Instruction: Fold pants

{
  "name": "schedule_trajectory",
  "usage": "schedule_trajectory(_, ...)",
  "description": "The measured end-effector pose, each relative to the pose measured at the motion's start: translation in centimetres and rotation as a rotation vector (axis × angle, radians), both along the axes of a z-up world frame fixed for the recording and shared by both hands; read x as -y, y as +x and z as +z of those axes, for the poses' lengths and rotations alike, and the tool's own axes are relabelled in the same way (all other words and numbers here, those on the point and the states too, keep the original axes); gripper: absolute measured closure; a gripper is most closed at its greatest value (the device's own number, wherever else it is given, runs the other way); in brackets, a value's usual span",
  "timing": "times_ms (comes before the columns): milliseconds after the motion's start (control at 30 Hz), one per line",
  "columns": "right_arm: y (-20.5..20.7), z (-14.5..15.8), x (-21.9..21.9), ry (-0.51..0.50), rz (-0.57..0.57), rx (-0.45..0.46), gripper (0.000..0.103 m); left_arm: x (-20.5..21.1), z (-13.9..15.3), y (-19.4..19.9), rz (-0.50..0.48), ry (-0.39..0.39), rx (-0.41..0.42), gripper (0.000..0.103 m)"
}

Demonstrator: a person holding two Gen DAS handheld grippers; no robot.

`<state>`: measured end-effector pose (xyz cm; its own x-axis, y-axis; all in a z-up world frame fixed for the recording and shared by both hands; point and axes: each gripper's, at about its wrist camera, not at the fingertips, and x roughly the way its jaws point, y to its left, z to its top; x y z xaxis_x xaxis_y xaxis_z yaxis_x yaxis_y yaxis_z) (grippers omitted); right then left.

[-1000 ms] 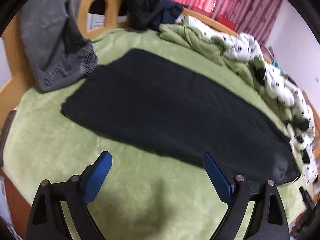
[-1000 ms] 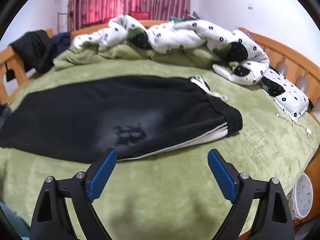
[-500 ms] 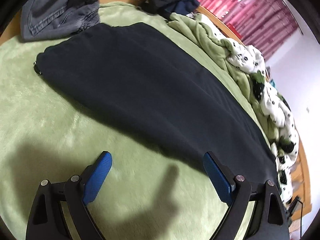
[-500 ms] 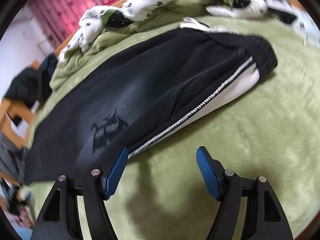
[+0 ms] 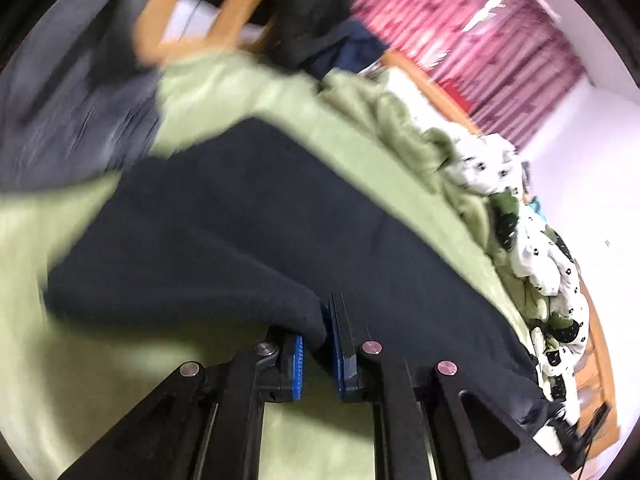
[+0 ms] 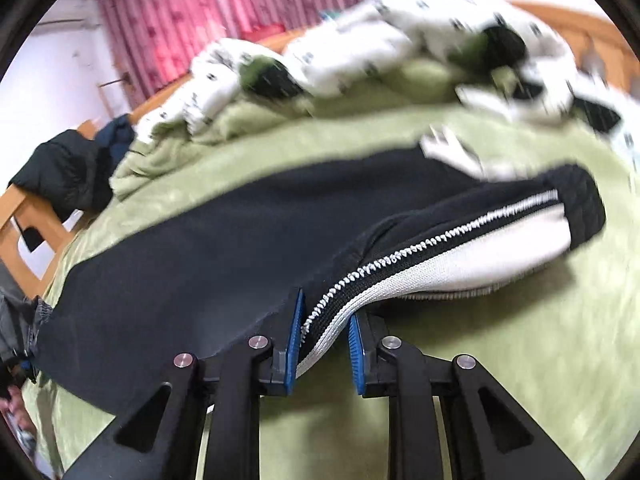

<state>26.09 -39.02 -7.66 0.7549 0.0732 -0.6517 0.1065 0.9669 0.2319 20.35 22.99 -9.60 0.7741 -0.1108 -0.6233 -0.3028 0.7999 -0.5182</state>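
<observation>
Black pants (image 5: 248, 216) lie lengthwise across the green blanket (image 5: 328, 440), leg end far left and waistband far right in the left wrist view. Heavy blur in both views.

Left gripper (image 5: 318, 344): blue pads nearly together, narrow gap filled by a bunched fold of the near edge of the pants. Cloth rises from the blanket into the pinch; right pad (image 5: 335, 332) presses flat against the fabric, the left pad partly hidden under it.

Right gripper (image 6: 325, 340): fingers drawn close, pinching the near edge of the pants (image 6: 224, 236) where the white side panel (image 6: 472, 256) and zigzag-stitched stripe (image 6: 404, 254) run down between the pads. Left pad (image 6: 295, 332) touches the black cloth, the right pad the white strip. Edge lifted off the blanket (image 6: 520, 360) at the pinch.

Black elastic waistband (image 6: 580, 204) lies at far right, white drawstring (image 6: 452, 152) just beyond it.

A white spotted duvet (image 6: 352, 60) is heaped along the far side; grey jeans (image 5: 72, 96) far left; pink curtains (image 6: 168, 20) behind.
</observation>
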Motion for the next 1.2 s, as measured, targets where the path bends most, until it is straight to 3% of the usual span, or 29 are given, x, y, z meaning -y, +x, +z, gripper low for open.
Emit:
schedule_trajectory(167, 5.8, 3.1, 1.0, 0.033, 0.029, 0.057, 0.083, 0.6, 3.3, 6.9, 0.007, 0.078, 0.080, 0.092)
schedule_trajectory(333, 13.1, 3.6, 0.9, -0.005, 0.040, 0.071, 0.083, 1.2, 3.7, 14.5, 0.044, 0.165, 0.079, 0.092)
schedule_trajectory(467, 19.9, 1.2, 0.0, -0.023, 0.030, 0.015, 0.082, 1.8, 1.4, 20.6, 0.080, 0.226, -0.008, 0.092)
schedule_trajectory(533, 23.1, -1.5, -0.5, -0.026, 0.006, -0.064, 0.078, 2.2, -0.5, 22.5, 0.070, 0.253, -0.077, 0.089)
schedule_trajectory(600, 24.5, -3.0, -0.7, -0.033, -0.003, -0.126, 0.069, 2.4, -1.9, 23.3, 0.066, 0.260, -0.155, 0.070)
schedule_trajectory(667, 24.2, -3.6, -0.9, -0.017, 0.011, -0.147, 0.065, 2.6, -1.9, 22.3, 0.061, 0.233, -0.136, 0.041)
schedule_trajectory(733, 22.5, -3.4, -1.1, -0.015, 0.016, -0.144, 0.047, 3.0, -1.0, 20.0, 0.058, 0.221, -0.070, 0.025)
schedule_trajectory(767, 20.8, -2.8, -1.1, -0.025, 0.020, -0.124, 0.039, 3.1, -0.5, 18.9, 0.042, 0.212, -0.049, 0.023)
schedule_trajectory(900, 14.5, -1.2, -0.9, -0.084, 0.038, -0.077, 0.038, 3.7, 0.2, 14.3, -0.019, 0.209, -0.086, 0.023)
schedule_trajectory(1033, 8.0, -1.6, 1.0, -0.077, 0.030, -0.091, 0.037, 3.1, -1.4, 9.0, -0.036, 0.154, -0.112, 0.023)
schedule_trajectory(1100, 5.0, -2.9, 2.6, -0.030, 0.003, -0.123, 0.037, 2.8, -2.7, 6.4, -0.038, 0.110, -0.136, 0.023)
schedule_trajectory(1200, 2.4, -5.1, 4.3, 0.074, -0.023, -0.163, 0.036, 1.8, -5.8, 3.5, -0.013, -0.034, -0.148, 0.023)
